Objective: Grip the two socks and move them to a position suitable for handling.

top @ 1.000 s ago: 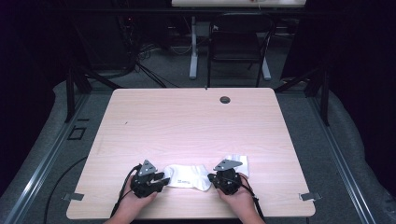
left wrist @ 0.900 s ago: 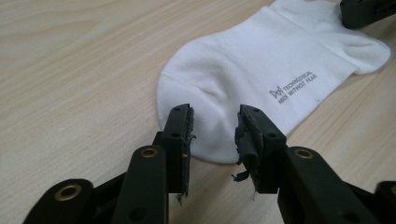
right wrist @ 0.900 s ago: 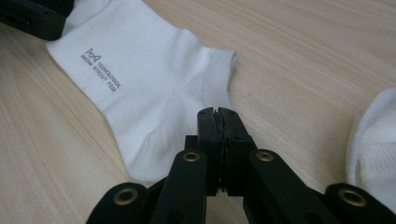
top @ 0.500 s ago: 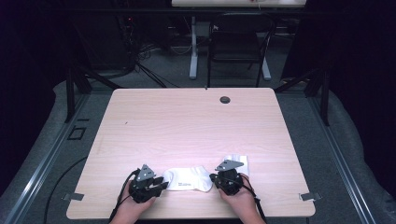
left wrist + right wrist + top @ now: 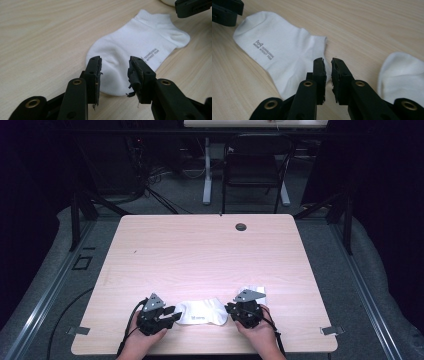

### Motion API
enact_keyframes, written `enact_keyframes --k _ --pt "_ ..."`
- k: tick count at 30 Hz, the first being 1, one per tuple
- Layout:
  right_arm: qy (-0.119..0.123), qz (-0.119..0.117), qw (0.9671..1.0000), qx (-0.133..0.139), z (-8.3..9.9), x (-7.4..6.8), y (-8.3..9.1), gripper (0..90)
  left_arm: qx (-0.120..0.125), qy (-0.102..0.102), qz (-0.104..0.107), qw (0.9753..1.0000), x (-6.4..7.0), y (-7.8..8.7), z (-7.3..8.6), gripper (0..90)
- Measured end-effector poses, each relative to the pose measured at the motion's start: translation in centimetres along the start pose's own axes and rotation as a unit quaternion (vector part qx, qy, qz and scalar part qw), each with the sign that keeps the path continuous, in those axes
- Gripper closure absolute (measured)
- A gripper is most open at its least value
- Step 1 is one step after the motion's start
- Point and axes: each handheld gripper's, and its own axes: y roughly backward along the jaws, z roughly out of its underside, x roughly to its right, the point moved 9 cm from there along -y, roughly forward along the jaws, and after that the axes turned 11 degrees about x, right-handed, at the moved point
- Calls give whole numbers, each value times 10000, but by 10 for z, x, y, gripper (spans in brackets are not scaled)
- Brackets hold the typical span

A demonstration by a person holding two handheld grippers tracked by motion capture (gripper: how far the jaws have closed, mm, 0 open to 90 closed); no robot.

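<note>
a light wooden desk (image 5: 210, 255) seen from above, with a white ankle sock (image 5: 201, 313) lying flat near the desk's front edge. the sock is the landmark here: everything else is placed relative to it. the sock carries small grey printed lettering on its side, and in the left gripper view (image 5: 140, 47) its rounded toe end points toward the camera

the left hand-held gripper (image 5: 170, 316) sits at the sock's toe end, held by a hand coming up from the desk's front edge. in the left gripper view its two black jaws stand spread apart with the toe of the sock showing in the gap between them; whether the pads touch the fabric cannot be told

the right hand-held gripper (image 5: 231, 309) sits at the opposite end of the sock, at the cuff, also held by a hand. in the right gripper view (image 5: 327, 75) its jaws are drawn nearly together, a narrow slit between them, at the cuff corner of the sock (image 5: 282, 52); whether fabric is pinched cannot be told

a second white sock (image 5: 404, 75) lies on the far side of the right hand-held gripper from the first sock, close by. a small dark round grommet (image 5: 241, 226) sits well beyond the sock, near the desk's far edge
</note>
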Motion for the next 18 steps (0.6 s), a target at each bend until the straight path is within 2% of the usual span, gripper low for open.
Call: enact_keyframes --k 2,4,5,7,9,11,18 --pt "38 208 9997 103 -3 11 8 801 88 24 -33 10000 -3 1 -3 594" --pt "47 258 9996 126 -4 15 10 797 127 25 -44 9999 -5 2 -5 590" --pt "-21 409 9990 193 -5 24 15 783 152 48 -49 9999 -6 2 -5 577" --pt "-11 447 9988 183 -5 28 17 779 154 25 -79 9998 -9 2 -5 572" --pt "-93 579 9980 222 -5 35 19 769 150 -25 -125 9998 -12 1 -4 569" --pt "-52 707 9973 190 -4 42 22 754 141 -33 -142 9998 -13 0 -4 566" --pt "-200 962 9949 218 -1 54 23 723 114 -55 -55 9999 -6 -8 -4 557"
